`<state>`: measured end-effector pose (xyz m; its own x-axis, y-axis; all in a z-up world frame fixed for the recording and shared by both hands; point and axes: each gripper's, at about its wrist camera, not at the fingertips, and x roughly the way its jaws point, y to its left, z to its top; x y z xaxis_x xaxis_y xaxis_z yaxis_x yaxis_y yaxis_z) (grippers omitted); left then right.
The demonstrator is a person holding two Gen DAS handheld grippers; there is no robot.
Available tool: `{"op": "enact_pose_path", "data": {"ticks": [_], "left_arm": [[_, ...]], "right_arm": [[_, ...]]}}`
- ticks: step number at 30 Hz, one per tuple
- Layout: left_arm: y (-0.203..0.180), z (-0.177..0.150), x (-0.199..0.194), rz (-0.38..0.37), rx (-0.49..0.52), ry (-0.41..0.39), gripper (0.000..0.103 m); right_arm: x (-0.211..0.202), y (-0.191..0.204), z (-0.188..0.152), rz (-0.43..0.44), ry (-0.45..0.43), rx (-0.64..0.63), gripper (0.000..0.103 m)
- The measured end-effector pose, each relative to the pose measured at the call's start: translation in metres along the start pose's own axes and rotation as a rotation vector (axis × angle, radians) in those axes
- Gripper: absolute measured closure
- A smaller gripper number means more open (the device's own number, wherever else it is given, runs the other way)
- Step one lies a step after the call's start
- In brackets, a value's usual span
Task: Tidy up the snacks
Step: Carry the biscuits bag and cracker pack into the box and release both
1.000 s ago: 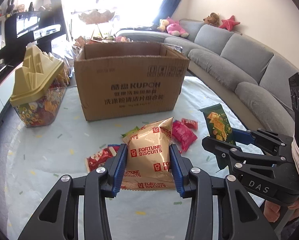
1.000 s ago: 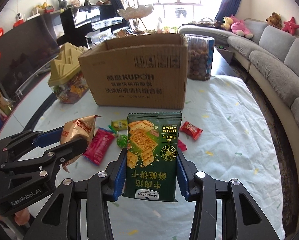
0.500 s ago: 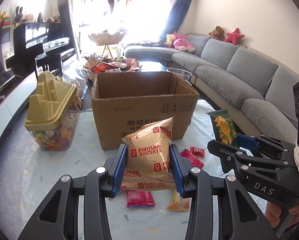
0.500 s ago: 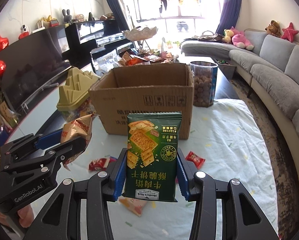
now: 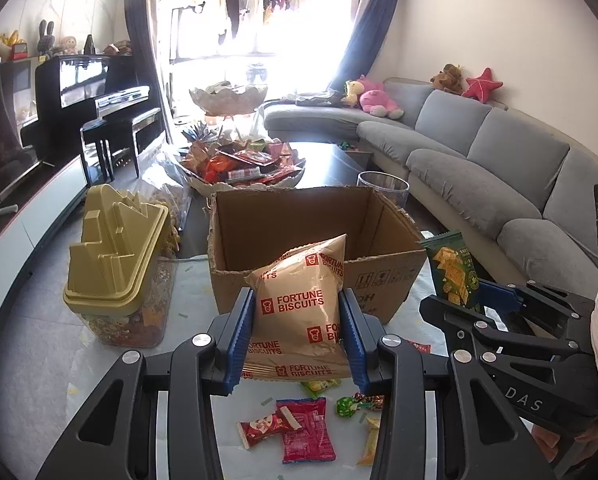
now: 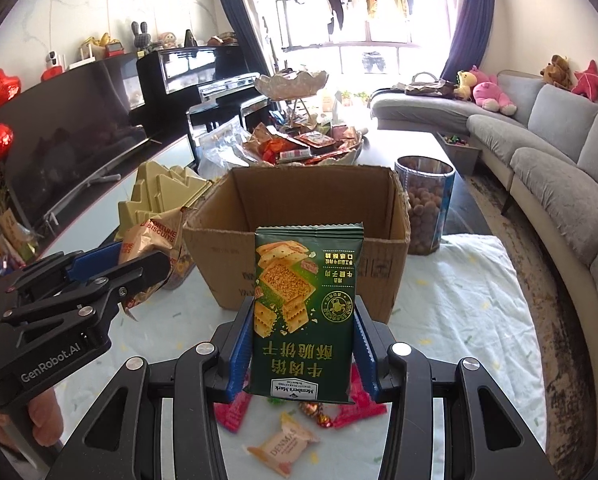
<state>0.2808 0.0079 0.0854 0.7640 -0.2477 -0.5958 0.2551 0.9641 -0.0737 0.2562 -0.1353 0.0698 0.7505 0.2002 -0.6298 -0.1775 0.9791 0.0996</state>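
My left gripper (image 5: 299,320) is shut on a tan Fortune Biscuits bag (image 5: 299,308), held above the table just in front of the open cardboard box (image 5: 383,276). My right gripper (image 6: 303,324) is shut on a green cracker packet (image 6: 305,312), held up before the same box (image 6: 379,264). Each gripper shows in the other's view: the right with its packet (image 5: 453,276), the left with its bag (image 6: 151,240). Small wrapped snacks (image 5: 305,428) lie on the table below, also in the right wrist view (image 6: 283,446).
A clear jar with a gold lid (image 5: 119,264) stands left of the box. A clear tub of snacks (image 6: 427,208) stands right of it. A heaped snack bowl (image 5: 243,164) sits behind. A grey sofa (image 5: 499,168) runs along the right.
Both grippers have risen with their packets and come closer to the box, so I now see into its open top. The snacks on the table have dropped lower in view.
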Motion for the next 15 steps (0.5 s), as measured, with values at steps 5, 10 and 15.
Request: {"op": "enact_pose_path", "data": {"ticks": [5, 10, 15], "left_arm": [[0.007, 0.015, 0.013, 0.001, -0.007, 0.007, 0.061], [0.012, 0.029, 0.026, 0.005, -0.013, 0.006, 0.061], [0.017, 0.042, 0.038, 0.021, -0.006, -0.002, 0.061]], "right_arm": [[0.008, 0.001, 0.017, -0.007, -0.009, -0.01, 0.058], [0.018, -0.001, 0.035, -0.017, -0.014, -0.01, 0.058], [0.032, -0.006, 0.05, -0.01, -0.005, 0.008, 0.058]]}}
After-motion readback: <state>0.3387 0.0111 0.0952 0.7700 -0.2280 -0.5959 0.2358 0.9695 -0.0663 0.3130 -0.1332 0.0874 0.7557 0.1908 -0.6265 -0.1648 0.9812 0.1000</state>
